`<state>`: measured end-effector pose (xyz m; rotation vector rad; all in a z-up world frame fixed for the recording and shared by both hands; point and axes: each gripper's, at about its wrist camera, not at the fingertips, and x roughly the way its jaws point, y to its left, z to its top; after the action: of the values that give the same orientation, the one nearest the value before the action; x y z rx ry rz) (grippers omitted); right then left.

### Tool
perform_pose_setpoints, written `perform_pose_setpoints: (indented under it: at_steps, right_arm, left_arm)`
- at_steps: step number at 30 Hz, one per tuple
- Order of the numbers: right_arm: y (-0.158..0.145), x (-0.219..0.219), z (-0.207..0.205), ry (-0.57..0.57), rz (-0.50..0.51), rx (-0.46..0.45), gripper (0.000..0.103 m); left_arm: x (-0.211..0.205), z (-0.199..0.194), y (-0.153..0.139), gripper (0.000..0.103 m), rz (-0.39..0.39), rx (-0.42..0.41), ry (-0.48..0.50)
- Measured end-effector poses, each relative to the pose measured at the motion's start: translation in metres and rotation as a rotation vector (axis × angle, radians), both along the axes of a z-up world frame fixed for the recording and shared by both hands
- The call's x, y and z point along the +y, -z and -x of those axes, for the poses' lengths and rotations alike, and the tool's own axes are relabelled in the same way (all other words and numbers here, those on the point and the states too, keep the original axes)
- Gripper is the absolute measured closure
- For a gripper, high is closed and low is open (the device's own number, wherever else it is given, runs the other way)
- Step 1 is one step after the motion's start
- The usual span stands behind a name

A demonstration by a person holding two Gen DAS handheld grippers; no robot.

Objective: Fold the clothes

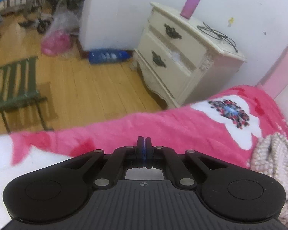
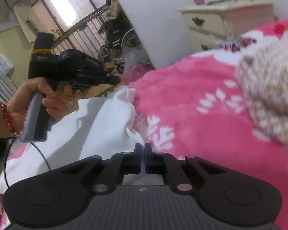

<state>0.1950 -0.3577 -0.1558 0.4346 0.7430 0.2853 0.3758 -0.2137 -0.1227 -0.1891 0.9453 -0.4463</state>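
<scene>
Here we see the pink blanket (image 2: 192,95) covering the bed, the white garment (image 2: 98,120) lying on it, our left hand-held gripper (image 1: 144,140) pinched closed above the blanket, and our right hand-held gripper (image 2: 143,147) closed at the garment's edge.

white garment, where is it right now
In the right wrist view the white garment lies lower left on the pink blanket, between the left gripper and the right gripper.

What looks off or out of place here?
The nightstand's lower drawer sits ajar and skewed, with something white poking from its top gap. A blue bottle lies on its side on the wood floor by the wall. On the bed, the white garment is crumpled, not folded.
</scene>
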Motion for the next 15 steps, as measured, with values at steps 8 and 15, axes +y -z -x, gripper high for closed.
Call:
perform_pose_setpoints:
  at_steps: [8,15]
  right_arm:
    - [-0.012,-0.005,-0.005,-0.055,0.04,-0.004,0.065]
    - [0.007,-0.015,-0.019,-0.082,-0.011,0.084,0.065]
  left_arm:
    - [-0.019,-0.011,-0.002,0.055,-0.092,0.114,0.145]
    - [-0.067,0.003,0.006,0.091,-0.372,0.057,0.33]
